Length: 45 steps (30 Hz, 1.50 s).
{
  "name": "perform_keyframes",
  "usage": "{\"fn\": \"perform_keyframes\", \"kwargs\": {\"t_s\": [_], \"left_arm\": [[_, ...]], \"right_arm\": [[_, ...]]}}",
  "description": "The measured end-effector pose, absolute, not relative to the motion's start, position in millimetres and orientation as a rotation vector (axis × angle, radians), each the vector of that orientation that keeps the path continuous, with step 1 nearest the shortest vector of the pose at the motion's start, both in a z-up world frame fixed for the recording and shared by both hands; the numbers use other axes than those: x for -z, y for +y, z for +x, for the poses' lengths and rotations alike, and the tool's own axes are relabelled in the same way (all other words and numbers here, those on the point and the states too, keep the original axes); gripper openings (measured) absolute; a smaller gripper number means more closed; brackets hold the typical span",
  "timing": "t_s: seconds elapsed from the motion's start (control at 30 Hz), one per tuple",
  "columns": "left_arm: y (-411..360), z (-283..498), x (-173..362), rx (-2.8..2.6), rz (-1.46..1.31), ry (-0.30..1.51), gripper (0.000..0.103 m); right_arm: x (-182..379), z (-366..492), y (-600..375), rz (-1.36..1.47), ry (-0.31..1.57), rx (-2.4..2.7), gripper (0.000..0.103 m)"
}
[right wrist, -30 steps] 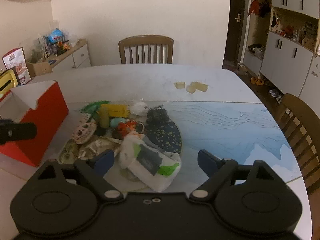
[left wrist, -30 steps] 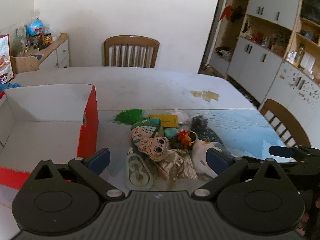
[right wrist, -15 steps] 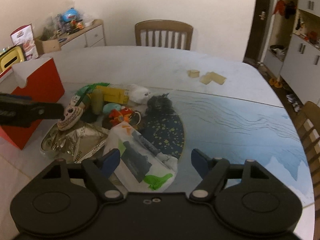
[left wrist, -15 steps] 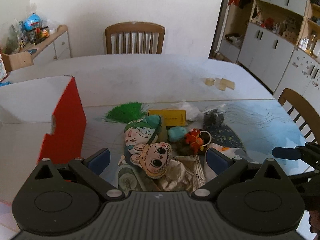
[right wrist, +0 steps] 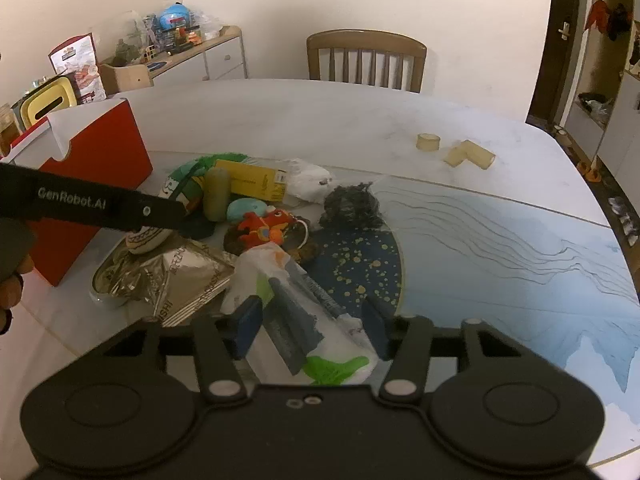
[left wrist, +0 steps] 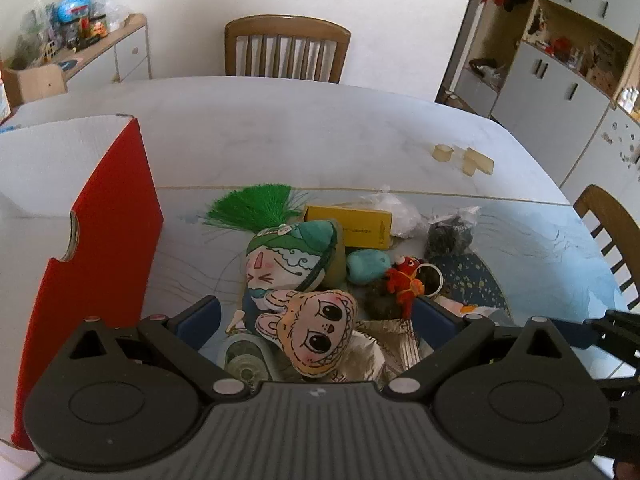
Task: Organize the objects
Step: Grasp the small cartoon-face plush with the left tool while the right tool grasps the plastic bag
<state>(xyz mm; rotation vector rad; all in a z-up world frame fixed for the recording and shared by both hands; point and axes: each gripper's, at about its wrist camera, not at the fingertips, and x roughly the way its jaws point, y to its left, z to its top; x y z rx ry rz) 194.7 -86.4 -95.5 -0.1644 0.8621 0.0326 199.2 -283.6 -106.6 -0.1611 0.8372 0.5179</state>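
Note:
A pile of small items lies on the table. My left gripper [left wrist: 318,316] is open, low over the pile, with a rabbit-face plush [left wrist: 316,332] between its fingers, untouched by the pads. Behind it are a green-hatted face plush [left wrist: 284,260], a yellow box [left wrist: 352,226] and a red toy keyring [left wrist: 406,284]. My right gripper [right wrist: 311,320] straddles a white plastic packet [right wrist: 304,308] with grey and green print; its jaws are closing, the pads at the packet's sides. A crumpled foil packet [right wrist: 188,276] lies left of it.
An open red-and-white box [left wrist: 92,260] stands at the left of the pile. A dark blue speckled disc [right wrist: 360,264] and a black tangle in a bag [right wrist: 352,208] lie to the right. Tape rolls [right wrist: 428,142] sit farther back. Chairs stand at the far and right table edges.
Both grippers sank toward the pile. The left one shifted right, away from the box, over the rabbit plush. The right one's jaws narrowed around the white packet.

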Motion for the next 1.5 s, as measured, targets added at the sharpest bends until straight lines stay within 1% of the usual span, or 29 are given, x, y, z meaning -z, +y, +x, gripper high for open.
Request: {"fn": "perform_keyframes", "kwargs": {"t_s": [0.03, 0.07, 0.13, 0.2, 0.27, 0.33, 0.4, 0.47, 0.53, 0.67, 0.77, 0.83, 0.87, 0.9, 1.1, 1.2, 1.23, 1.3, 1.37, 1.5], "left_arm": [[-86.1, 195.5, 95.8, -0.028, -0.173, 0.868, 0.095], [-85.6, 196.5, 96.3, -0.022, -0.183, 0.876, 0.089], [-85.8, 197.7, 96.5, -0.021, -0.188, 0.885, 0.085], [-86.1, 197.7, 96.0, -0.016, -0.198, 0.887, 0.080], [-85.7, 198.5, 96.2, -0.008, -0.216, 0.895, 0.069], [-84.7, 199.4, 96.8, -0.013, -0.226, 0.904, 0.066], [-82.4, 200.1, 97.6, -0.020, -0.238, 0.909, 0.061], [-79.5, 200.8, 98.9, -0.031, -0.249, 0.919, 0.051], [-76.2, 200.5, 99.4, -0.044, -0.256, 0.923, 0.046], [-74.6, 198.3, 98.9, -0.042, -0.250, 0.914, 0.043], [-75.5, 196.5, 96.5, -0.030, -0.231, 0.904, 0.039], [-74.9, 195.2, 94.3, -0.018, -0.227, 0.896, 0.039], [-74.2, 194.2, 93.4, -0.012, -0.225, 0.894, 0.033], [-73.1, 193.0, 92.4, -0.005, -0.224, 0.890, 0.030], [-63.1, 184.8, 88.1, 0.035, -0.217, 0.882, 0.030], [-56.7, 182.4, 87.6, 0.061, -0.219, 0.883, 0.028], [-54.6, 181.2, 87.4, 0.067, -0.220, 0.883, 0.020], [-50.9, 179.2, 85.2, 0.084, -0.225, 0.883, 0.019], [-48.5, 176.9, 80.0, 0.105, -0.219, 0.876, 0.016], [-43.1, 174.8, 76.3, 0.127, -0.196, 0.877, 0.016]], "right_arm": [[107.2, 199.3, -283.3, -0.161, 0.837, -0.522, 0.051], [107.5, 200.1, -283.6, -0.161, 0.839, -0.527, 0.047], [107.9, 200.5, -284.1, -0.156, 0.844, -0.540, 0.041], [107.4, 200.2, -284.8, -0.152, 0.841, -0.545, 0.040], [107.4, 199.4, -285.5, -0.148, 0.841, -0.553, 0.037], [107.4, 199.1, -285.7, -0.150, 0.841, -0.555, 0.035], [107.0, 198.7, -285.7, -0.152, 0.841, -0.552, 0.032], [106.8, 198.4, -284.7, -0.160, 0.842, -0.547, 0.029], [106.9, 197.3, -283.4, -0.171, 0.843, -0.544, 0.023], [106.4, 194.7, -283.1, -0.175, 0.842, -0.534, 0.012], [102.9, 192.3, -283.9, -0.173, 0.835, -0.523, 0.007], [99.2, 190.6, -284.5, -0.167, 0.830, -0.516, 0.006], [96.8, 189.6, -284.6, -0.164, 0.827, -0.513, 0.006], [93.8, 188.0, -285.1, -0.162, 0.822, -0.509, 0.006], [77.6, 180.5, -285.9, -0.135, 0.801, -0.470, 0.005], [72.2, 176.6, -283.9, -0.116, 0.802, -0.446, 0.005], [70.2, 174.2, -283.0, -0.111, 0.800, -0.439, 0.005], [66.8, 170.2, -281.4, -0.106, 0.797, -0.434, 0.005], [61.6, 166.8, -279.7, -0.093, 0.792, -0.426, 0.005], [53.2, 161.8, -270.9, -0.103, 0.770, -0.403, 0.004]]}}
